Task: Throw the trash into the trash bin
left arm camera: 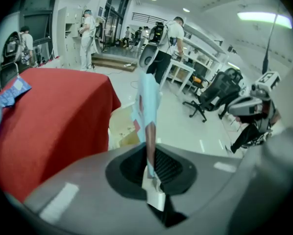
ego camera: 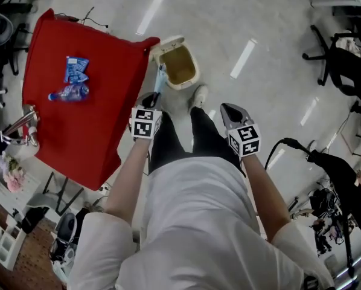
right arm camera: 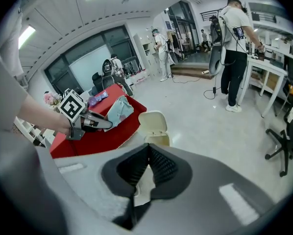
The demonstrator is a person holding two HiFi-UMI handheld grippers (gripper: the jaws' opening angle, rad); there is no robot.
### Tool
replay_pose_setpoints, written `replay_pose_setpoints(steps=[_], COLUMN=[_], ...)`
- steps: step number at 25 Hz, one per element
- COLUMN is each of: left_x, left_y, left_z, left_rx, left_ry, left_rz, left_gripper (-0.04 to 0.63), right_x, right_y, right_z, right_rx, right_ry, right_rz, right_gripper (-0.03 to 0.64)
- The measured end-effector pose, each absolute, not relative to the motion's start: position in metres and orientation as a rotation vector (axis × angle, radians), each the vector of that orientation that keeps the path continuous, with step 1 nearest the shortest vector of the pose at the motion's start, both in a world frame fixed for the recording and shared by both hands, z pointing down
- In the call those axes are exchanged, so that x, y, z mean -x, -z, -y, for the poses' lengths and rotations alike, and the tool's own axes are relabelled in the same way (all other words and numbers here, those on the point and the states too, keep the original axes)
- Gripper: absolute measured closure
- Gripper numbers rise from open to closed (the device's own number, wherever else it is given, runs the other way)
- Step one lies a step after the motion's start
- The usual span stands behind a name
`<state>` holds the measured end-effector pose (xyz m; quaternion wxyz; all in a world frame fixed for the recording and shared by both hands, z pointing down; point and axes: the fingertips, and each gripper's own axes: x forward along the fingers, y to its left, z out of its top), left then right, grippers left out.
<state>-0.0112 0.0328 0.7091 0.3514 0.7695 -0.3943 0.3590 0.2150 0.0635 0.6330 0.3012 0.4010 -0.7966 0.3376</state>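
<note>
a: where's the trash?

b: the left gripper (ego camera: 155,99) has it. in the left gripper view its jaws are clamped on the lower end of a light blue wrapper (left arm camera: 149,99), and the rest sticks up past the tips.

a: and the bin?

b: the cream trash bin (ego camera: 179,66) stands on the floor (ego camera: 241,17) at the upper centre of the head view, just beside the corner of the red-covered table (ego camera: 84,132). its lid is flipped open. in that view the wrapper sits just left of the bin's opening, against its left rim, not inside.

a: what about the other hand?

b: the right gripper (ego camera: 229,110) is lower right of the bin, well apart from it. the right gripper view shows its jaws closed together, tip on tip, with nothing between them.

a: anything else on the table?

b: at the upper left of the head view there are blue snack packets (ego camera: 76,70) and, just below them, a crushed plastic bottle (ego camera: 69,93) lying on the red cloth.
</note>
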Motion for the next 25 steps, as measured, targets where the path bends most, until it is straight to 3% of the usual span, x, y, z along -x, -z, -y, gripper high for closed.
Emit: replay_pose_setpoints(steps=[25], left_x=[-0.045], left_y=[-0.897], left_z=[0.002], left_rx=[-1.9], left_ry=[-0.809], left_rz=[0.955], left_gripper=[0.565], right_x=[-0.235], right_y=[-0.766], right_z=[-0.082], right_rx=[-1.021], right_ry=[-1.029], right_rz=[2.033], right_gripper=[0.615])
